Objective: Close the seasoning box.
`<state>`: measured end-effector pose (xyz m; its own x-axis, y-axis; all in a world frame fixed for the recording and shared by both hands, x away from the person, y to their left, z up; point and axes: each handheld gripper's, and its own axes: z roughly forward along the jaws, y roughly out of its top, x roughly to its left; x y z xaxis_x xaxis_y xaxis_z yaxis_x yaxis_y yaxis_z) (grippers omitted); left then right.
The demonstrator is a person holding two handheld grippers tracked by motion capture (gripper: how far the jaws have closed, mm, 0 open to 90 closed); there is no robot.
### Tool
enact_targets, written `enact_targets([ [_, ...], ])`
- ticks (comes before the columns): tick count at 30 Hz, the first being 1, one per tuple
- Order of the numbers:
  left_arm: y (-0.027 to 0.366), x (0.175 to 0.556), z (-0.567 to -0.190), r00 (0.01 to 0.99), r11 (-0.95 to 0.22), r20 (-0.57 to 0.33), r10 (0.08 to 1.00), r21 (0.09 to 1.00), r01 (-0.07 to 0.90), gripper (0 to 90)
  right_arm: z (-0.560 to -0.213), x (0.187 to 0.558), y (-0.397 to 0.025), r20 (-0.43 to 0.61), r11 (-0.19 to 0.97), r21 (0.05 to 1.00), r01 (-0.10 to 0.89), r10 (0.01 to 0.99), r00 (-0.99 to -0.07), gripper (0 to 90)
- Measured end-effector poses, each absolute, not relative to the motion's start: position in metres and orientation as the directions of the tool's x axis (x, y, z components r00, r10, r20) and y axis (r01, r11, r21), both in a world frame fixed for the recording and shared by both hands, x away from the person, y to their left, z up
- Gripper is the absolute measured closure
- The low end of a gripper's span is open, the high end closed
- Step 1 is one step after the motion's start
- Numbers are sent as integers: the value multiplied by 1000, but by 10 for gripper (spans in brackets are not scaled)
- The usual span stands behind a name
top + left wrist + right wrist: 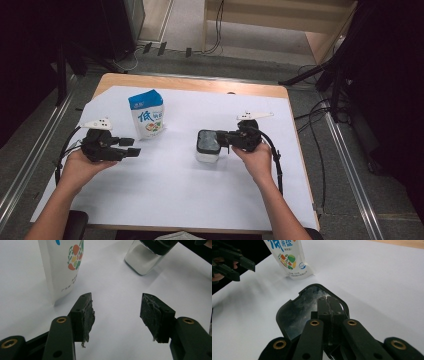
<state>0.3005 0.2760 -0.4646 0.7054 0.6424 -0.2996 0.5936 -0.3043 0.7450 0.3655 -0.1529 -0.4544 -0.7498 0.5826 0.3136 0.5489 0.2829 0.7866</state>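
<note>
We are seeing one clear jar [208,148] with a dark lid sitting mid-counter, our right tongs [226,137] closed together over its lid. One salt bag [147,114] is standing well left. Our left tongs [131,147] are spread apart, bare white counter [175,200] lying around them.

Jar [208,148]: clear, square-sided container holding white powder, standing upright on the white sheet right of the table's centre. Its dark lid [312,307], a rounded square with a translucent window, sits on top. From the left gripper view the jar [142,261] shows glassy walls and a dark cap.

Bag [147,114]: white pouch with a blue top, blue characters and a vegetable picture, standing upright left of the jar, well apart from it [290,258].
</note>
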Motion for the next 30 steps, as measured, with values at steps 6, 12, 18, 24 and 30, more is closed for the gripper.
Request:
enact_targets([
  [6,276,299,-468,705,-309,-298,643,742,595,438,-447,363,-161,280,255,826,503,590,-757,730],
  [12,274,299,-469,704,-308,-299,644,741,597,436,-443,361,-176,245,244,837,490,633,-734,652],
  [18,272,300,-471,707,-326,-291,644,733,598,434,-443,363,-196,253,202,841,502,674,-694,648],
  [24,272,301,-472,707,-329,-291,644,729,600,433,-448,361,-211,252,175,841,512,711,-656,626],
  [30,272,303,-474,705,-334,-290,648,723,605,431,-452,358,-226,234,164,849,502,736,-636,610],
])
